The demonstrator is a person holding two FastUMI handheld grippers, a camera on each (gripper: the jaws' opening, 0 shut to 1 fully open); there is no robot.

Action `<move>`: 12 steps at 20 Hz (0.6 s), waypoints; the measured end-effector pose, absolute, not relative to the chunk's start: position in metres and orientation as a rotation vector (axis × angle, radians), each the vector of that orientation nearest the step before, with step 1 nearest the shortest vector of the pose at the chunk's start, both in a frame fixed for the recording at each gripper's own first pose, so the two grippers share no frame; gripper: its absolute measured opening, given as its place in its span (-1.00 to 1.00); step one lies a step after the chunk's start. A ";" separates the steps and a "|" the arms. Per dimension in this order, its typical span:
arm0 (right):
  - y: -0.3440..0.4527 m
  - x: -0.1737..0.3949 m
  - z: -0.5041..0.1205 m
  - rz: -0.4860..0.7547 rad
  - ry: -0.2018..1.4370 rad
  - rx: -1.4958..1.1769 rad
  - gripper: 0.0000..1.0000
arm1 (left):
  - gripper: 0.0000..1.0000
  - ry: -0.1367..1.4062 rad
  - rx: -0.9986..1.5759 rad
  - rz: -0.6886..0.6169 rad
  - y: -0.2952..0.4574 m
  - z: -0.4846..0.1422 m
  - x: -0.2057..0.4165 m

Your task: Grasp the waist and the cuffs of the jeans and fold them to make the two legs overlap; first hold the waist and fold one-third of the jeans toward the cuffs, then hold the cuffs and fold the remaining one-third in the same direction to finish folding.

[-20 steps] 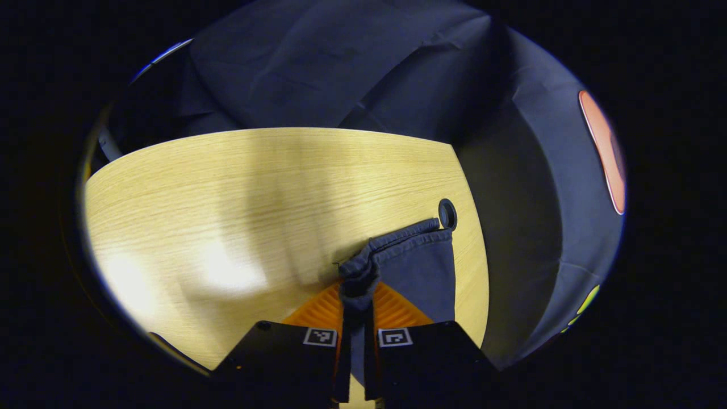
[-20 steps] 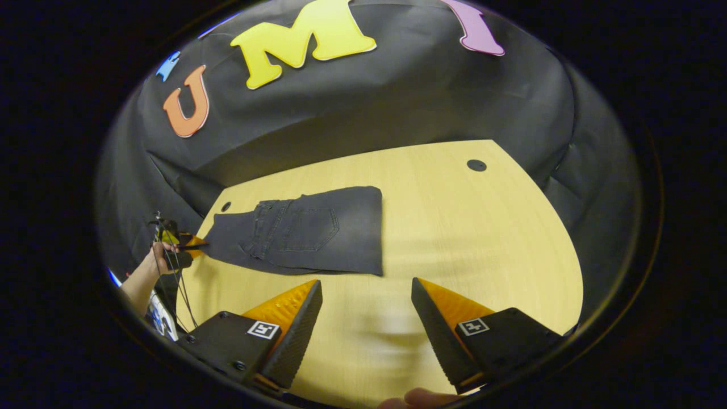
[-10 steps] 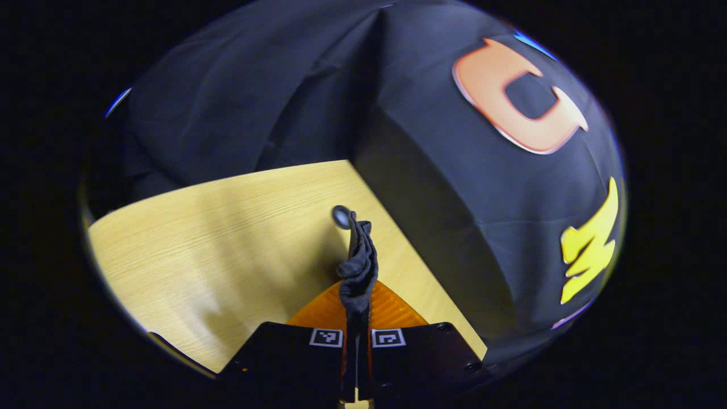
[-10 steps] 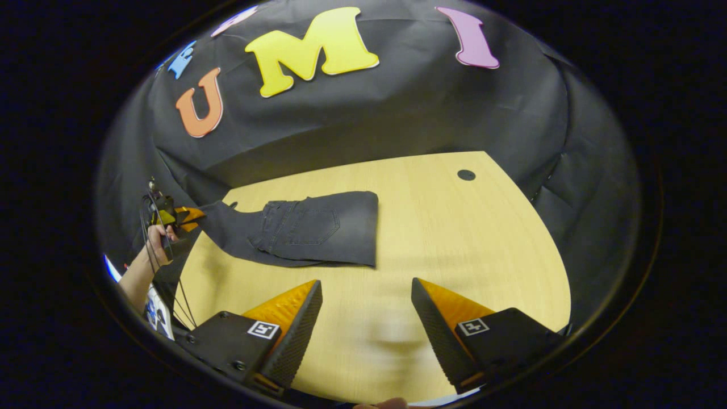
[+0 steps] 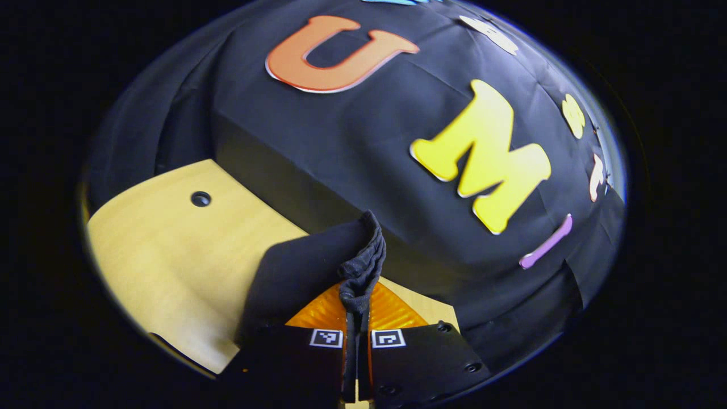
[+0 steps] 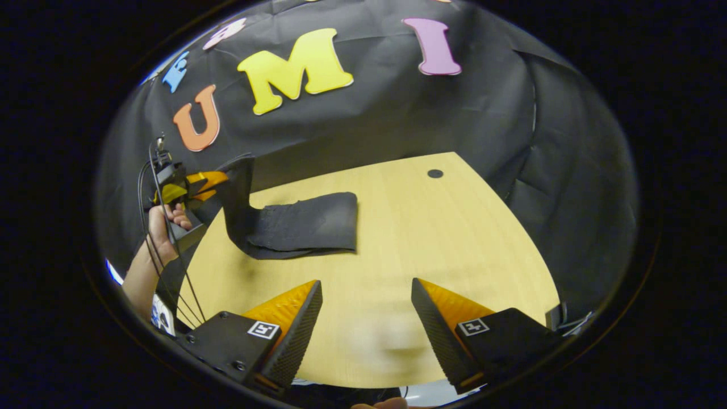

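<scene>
The dark jeans point(image 6: 301, 224) lie folded on the light wooden table point(image 6: 443, 238), with their left end lifted upright. That raised end, the cuffs point(image 6: 237, 187), is pinched in my left gripper point(image 6: 218, 179), held up by a hand point(image 6: 164, 224) at the table's left edge. In the left gripper view the bunched cuff cloth point(image 5: 360, 267) sticks up between the fingers of the left gripper point(image 5: 358, 304), which is shut on it, and dark cloth hangs down to its left. My right gripper point(image 6: 366, 309) hovers open over bare table in front of the jeans, apart from them.
A small round dark hole point(image 6: 435, 173) sits in the table near the far right corner, and another hole point(image 5: 200, 199) near the far left corner. The booth's black cloth wall point(image 6: 369, 113) stands right behind the table.
The left gripper has lifted the cuffs off the table and swung round toward the back wall. The cloth now stands upright at the left. The right gripper stays open, nearly still.
</scene>
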State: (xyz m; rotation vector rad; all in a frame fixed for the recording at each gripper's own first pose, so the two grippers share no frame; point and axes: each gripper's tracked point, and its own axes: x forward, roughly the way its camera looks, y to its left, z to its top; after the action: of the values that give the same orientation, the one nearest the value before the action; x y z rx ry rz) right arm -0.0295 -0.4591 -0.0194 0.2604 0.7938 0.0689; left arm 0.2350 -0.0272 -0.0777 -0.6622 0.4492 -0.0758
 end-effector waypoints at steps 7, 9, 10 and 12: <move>-0.535 -0.063 -0.037 -0.099 0.825 0.343 0.95 | -0.91 0.601 -0.411 -0.196 -0.152 -0.145 0.206; -0.547 -0.064 -0.040 -0.120 0.830 0.346 0.95 | -0.91 0.635 -0.314 -0.189 -0.156 -0.173 0.199; -0.550 -0.063 -0.041 -0.124 0.832 0.350 0.95 | -0.90 0.658 -0.286 -0.178 -0.153 -0.188 0.196; -0.551 -0.063 -0.045 -0.123 0.841 0.355 0.95 | -0.90 0.706 -0.266 -0.143 -0.140 -0.213 0.194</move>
State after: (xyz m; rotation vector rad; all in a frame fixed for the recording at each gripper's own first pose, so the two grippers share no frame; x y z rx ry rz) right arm -0.0629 -0.5510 -0.0448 0.3546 0.8409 -0.1233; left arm 0.1939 -0.1400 -0.2135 -0.2656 0.7056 -0.1434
